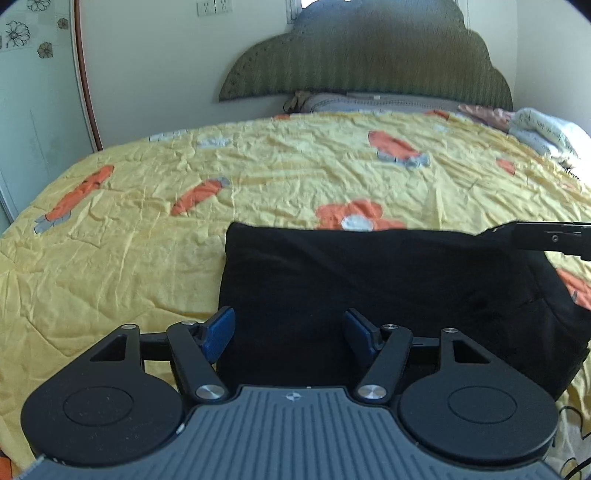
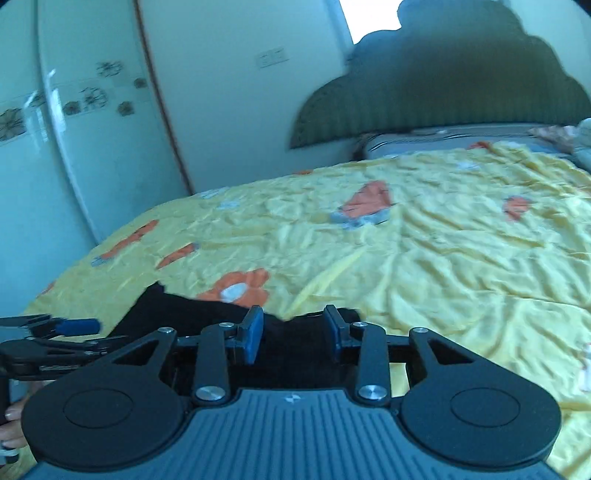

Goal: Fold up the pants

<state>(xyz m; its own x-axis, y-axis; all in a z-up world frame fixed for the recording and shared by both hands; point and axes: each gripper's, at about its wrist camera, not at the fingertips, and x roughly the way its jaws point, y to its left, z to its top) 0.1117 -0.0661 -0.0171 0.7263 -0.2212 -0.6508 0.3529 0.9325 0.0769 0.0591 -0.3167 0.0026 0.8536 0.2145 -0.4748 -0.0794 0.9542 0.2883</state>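
Daylight from the window (image 2: 365,16) behind the headboard (image 1: 369,59) lights my left view sharply, my right view is bluish and motion-blurred, and fisheye bends both edges.

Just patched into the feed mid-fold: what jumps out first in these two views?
The black pants lie folded into a compact block on the near part of the yellow carrot-print bedspread. The left tool hovers open at their near left edge, and the right tool is open over their far right corner. Behind the bed rises a green cloud-shaped headboard.
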